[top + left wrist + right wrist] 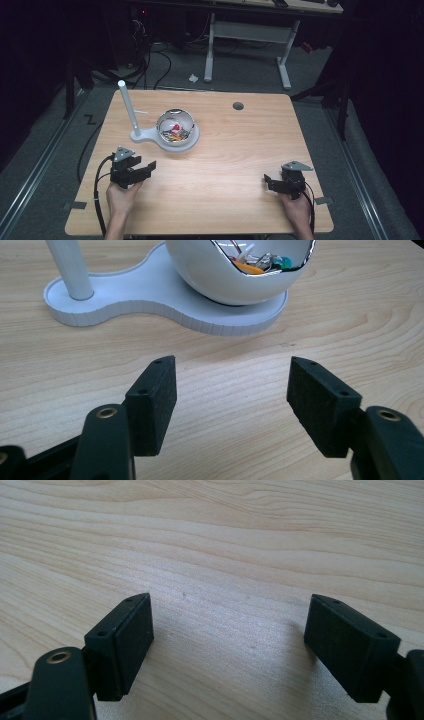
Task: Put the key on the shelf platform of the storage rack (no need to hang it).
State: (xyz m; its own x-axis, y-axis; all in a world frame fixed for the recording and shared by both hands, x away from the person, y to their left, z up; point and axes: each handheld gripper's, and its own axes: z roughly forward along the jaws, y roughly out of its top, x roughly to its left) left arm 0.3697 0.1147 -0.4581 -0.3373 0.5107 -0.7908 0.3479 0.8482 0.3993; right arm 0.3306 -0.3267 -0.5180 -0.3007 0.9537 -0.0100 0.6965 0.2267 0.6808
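Note:
A white bowl (175, 128) with a shiny inside holds several small coloured bits and sits on a white base (150, 135) that also carries an upright white post (127, 106). In the left gripper view the bowl (235, 275) and post (70, 265) stand just beyond the jaws. My left gripper (149, 166) rests near the table's front left, open, nothing between its fingers (155, 400). My right gripper (268, 179) sits at the front right, open over bare wood, its fingers (125, 640) wide apart.
The wooden table (225, 150) has a round grommet hole (238, 106) near its far edge. Beyond it stand a white-legged desk (250, 35) and cables on the grey floor. Metal rails run along both sides of the table.

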